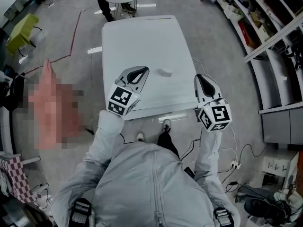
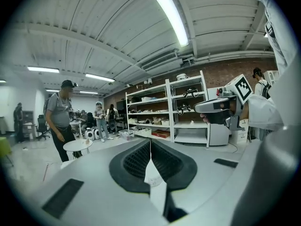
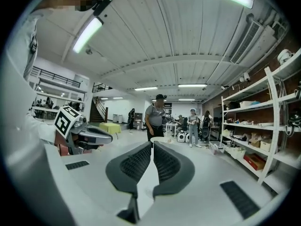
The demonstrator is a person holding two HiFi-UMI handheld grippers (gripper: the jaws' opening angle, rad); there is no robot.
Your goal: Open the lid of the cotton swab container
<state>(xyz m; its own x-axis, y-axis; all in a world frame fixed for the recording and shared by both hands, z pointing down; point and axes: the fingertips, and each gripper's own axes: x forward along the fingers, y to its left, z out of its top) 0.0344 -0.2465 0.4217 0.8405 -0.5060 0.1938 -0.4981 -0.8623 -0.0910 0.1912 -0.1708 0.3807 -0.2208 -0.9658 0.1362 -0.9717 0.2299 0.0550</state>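
View from above: a small, pale cotton swab container (image 1: 165, 72) lies on the white rectangular counter (image 1: 137, 37), toward its near edge. The grey, hand-held left tongs (image 1: 138, 73) hang over the counter just left of the container. The matching right tongs (image 1: 202, 81) hang at the counter's right edge. Neither touches the container. Both tongs are closed together, with nothing between them.

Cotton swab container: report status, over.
Left claw and right claw shut, empty. Container on table between them, untouched; lid state unclear. Nothing in the way.
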